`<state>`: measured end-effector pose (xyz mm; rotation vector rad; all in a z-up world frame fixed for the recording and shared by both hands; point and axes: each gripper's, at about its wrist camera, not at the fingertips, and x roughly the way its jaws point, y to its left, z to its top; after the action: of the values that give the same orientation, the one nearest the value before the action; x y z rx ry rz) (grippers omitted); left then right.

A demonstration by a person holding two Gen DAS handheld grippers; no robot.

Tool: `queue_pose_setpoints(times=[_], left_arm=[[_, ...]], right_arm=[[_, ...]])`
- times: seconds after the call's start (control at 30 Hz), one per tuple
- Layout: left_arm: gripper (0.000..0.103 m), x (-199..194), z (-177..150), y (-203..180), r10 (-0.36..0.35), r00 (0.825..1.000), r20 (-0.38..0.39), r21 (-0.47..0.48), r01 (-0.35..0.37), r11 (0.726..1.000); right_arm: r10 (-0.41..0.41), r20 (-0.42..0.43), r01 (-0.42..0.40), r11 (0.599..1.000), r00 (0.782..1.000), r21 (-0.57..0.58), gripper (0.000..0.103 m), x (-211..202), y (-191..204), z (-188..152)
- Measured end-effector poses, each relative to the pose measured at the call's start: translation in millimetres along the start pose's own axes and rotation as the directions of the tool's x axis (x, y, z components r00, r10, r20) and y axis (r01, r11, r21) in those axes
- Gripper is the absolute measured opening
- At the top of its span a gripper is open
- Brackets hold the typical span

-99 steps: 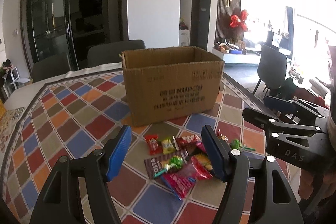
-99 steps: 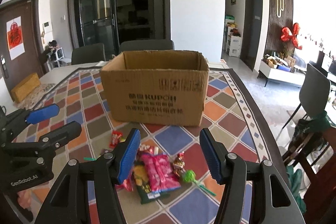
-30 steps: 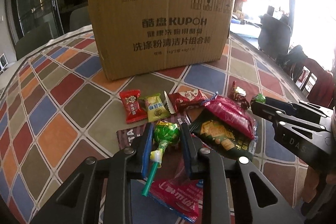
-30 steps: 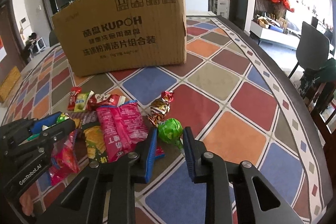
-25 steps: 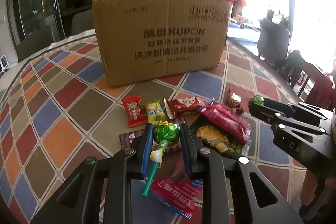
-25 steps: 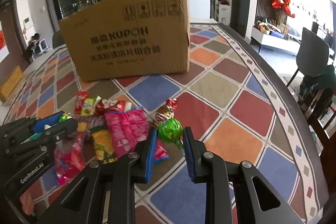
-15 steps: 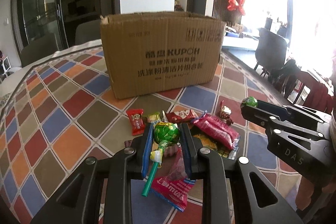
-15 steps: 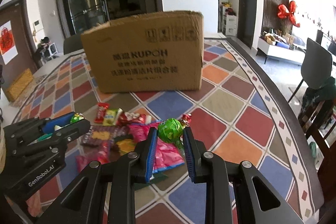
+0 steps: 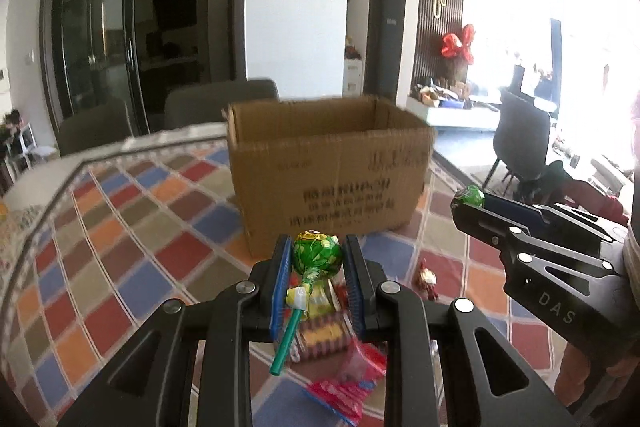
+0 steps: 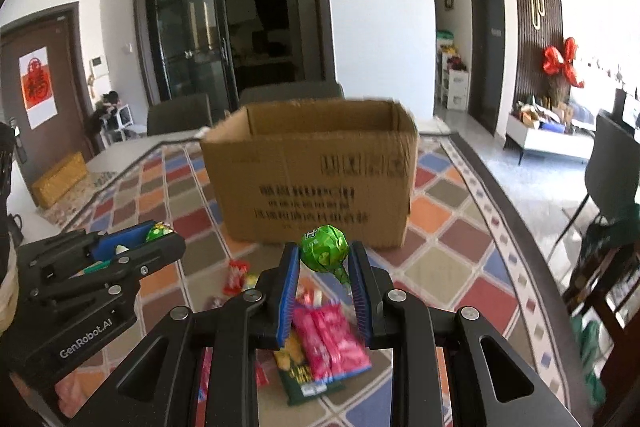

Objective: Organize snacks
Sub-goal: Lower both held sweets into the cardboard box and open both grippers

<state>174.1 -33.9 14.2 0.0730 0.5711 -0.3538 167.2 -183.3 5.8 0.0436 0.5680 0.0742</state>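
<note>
Between the blue pads of the left gripper (image 9: 316,281), seen from the left wrist, a green-wrapped lollipop (image 9: 317,255) is pinched at its head, its green stick (image 9: 287,343) slanting down toward the camera. Beyond stands an open cardboard box (image 9: 328,175) on a patchwork-patterned tablecloth (image 9: 120,227), with loose snack packets (image 9: 320,331) lying below the jaws. At right the right gripper (image 9: 468,201) shows side-on, clamped on another green lollipop. From the right wrist, the right gripper (image 10: 325,279) is nearly closed on its own green lollipop (image 10: 323,253), held above pink packets (image 10: 332,339) and a green packet (image 10: 304,379); the left gripper (image 10: 160,235) appears at left, gripping its sweet. To do this well, both hands likely need to clear the box's near rim before the jaws release, keeping the squeeze steady so neither sweet slips. Round the table are grey chairs (image 10: 180,117), dark glass doors (image 10: 192,39) and a red bow (image 10: 560,61) on a slatted wall.
</note>
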Motion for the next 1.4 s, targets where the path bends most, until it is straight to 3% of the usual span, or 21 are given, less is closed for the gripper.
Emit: queue_pose_setpoints(times=[0.23, 0.6, 0.97, 1.4], left_arm=[[0.026, -5.1, 43.4, 4.7, 0.005, 0.997, 0.082, 0.028, -0.007, 1.000], [0.026, 20.5, 104.2, 20.9, 0.016, 0.994, 0.111, 0.055, -0.023, 0.998], [0.026, 82.6, 136.3, 38.9, -0.022, 1.000, -0.020, 0.017, 0.022, 1.000], [0.026, 141.7, 145.3, 46.0, -0.039, 0.987, -0.154, -0.029, 0.035, 0.999]], right_arm=[[0.041, 0.050, -0.039, 0.999, 0.998, -0.023, 0.027, 0.9, 0.4, 43.6], [0.078, 0.046, -0.077, 0.996, 0.996, -0.036, 0.027, 30.1, -4.7, 106.6], [0.109, -0.059, -0.109, 0.994, 0.992, -0.003, 0.027, 82.2, -18.9, 141.4], [0.097, -0.189, -0.091, 0.995, 0.977, 0.038, 0.027, 143.0, -32.9, 157.8]])
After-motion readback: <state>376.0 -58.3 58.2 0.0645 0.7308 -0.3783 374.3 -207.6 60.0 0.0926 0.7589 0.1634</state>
